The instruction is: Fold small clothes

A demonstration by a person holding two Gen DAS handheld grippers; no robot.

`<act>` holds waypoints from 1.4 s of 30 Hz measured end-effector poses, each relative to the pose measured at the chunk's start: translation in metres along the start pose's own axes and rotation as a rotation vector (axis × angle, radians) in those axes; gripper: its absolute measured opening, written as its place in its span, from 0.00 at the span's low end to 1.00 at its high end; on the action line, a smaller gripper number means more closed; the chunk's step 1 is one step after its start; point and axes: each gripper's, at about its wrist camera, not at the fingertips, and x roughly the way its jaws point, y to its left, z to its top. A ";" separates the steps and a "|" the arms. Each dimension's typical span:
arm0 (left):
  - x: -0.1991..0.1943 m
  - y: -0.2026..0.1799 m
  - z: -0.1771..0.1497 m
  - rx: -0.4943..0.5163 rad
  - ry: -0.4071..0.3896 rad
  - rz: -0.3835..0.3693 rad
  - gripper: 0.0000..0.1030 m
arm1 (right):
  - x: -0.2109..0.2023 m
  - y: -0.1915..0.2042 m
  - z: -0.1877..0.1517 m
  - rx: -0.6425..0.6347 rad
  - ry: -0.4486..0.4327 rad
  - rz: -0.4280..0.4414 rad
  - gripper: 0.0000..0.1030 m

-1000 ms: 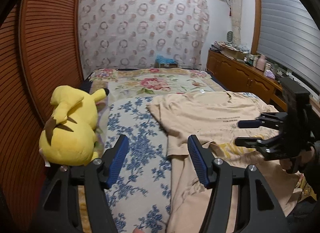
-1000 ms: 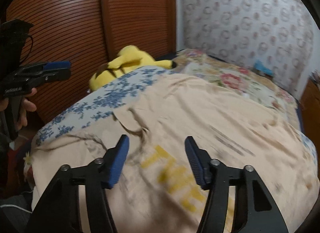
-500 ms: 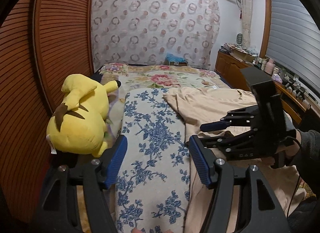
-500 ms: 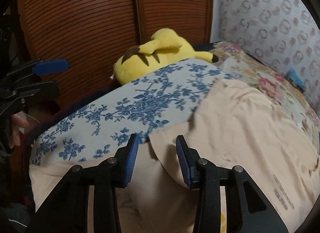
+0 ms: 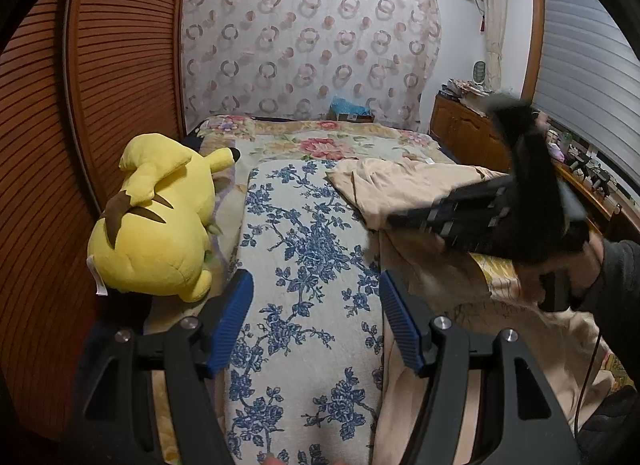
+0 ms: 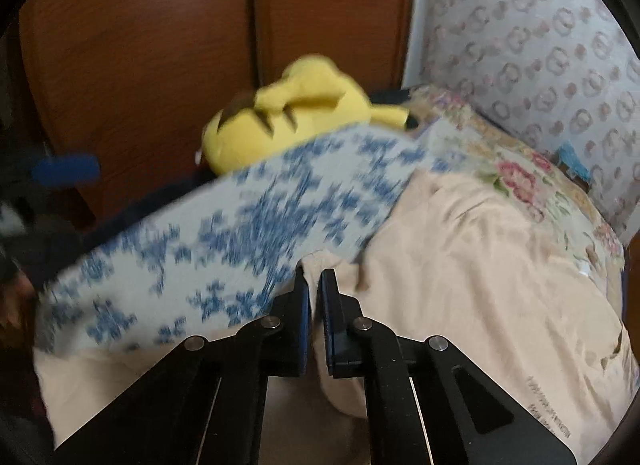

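The beige cotton T-shirt (image 6: 480, 265) is spread over the right half of the bed, beside a blue-floral white cushion (image 5: 308, 265). Its left edge fold is pinched by the right gripper (image 6: 314, 289), fingers clamped together on fabric (view motion-blurred). The left gripper (image 5: 316, 317) is held wide apart over the cushion, gripping nothing. A yellow plush toy (image 5: 156, 221) is seen far left.
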 end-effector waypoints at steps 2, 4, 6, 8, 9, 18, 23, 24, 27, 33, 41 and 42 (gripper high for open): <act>0.001 -0.002 0.001 0.003 0.002 -0.002 0.63 | -0.018 -0.014 0.005 0.036 -0.053 -0.031 0.03; 0.002 -0.004 0.002 0.006 0.002 -0.007 0.63 | -0.034 -0.034 0.007 0.082 -0.086 -0.071 0.03; 0.003 -0.006 0.003 0.007 0.001 -0.010 0.63 | -0.041 -0.054 0.004 0.136 -0.088 -0.111 0.03; 0.006 -0.009 0.004 0.006 0.005 -0.014 0.63 | -0.046 -0.074 -0.002 0.188 -0.069 -0.149 0.03; 0.008 -0.011 0.005 0.009 0.006 -0.017 0.63 | -0.047 -0.085 -0.006 0.211 -0.058 -0.176 0.03; 0.031 -0.029 0.013 0.045 0.046 -0.039 0.63 | -0.054 -0.122 -0.040 0.278 0.020 -0.297 0.29; 0.058 -0.037 0.026 0.055 0.096 -0.044 0.63 | -0.068 -0.137 -0.062 0.279 0.036 -0.320 0.54; 0.066 -0.038 0.029 0.064 0.111 -0.038 0.63 | -0.070 -0.141 -0.071 0.280 0.049 -0.320 0.54; 0.084 -0.043 0.034 0.081 0.143 -0.023 0.63 | -0.073 -0.151 -0.091 0.273 0.094 -0.341 0.54; 0.123 -0.043 0.044 0.077 0.211 -0.011 0.63 | -0.086 -0.171 -0.133 0.299 0.132 -0.338 0.54; 0.166 -0.044 0.058 0.060 0.268 0.003 0.63 | -0.097 -0.176 -0.145 0.319 0.109 -0.328 0.55; 0.169 -0.044 0.060 0.059 0.272 0.003 0.63 | -0.097 -0.176 -0.145 0.322 0.108 -0.327 0.55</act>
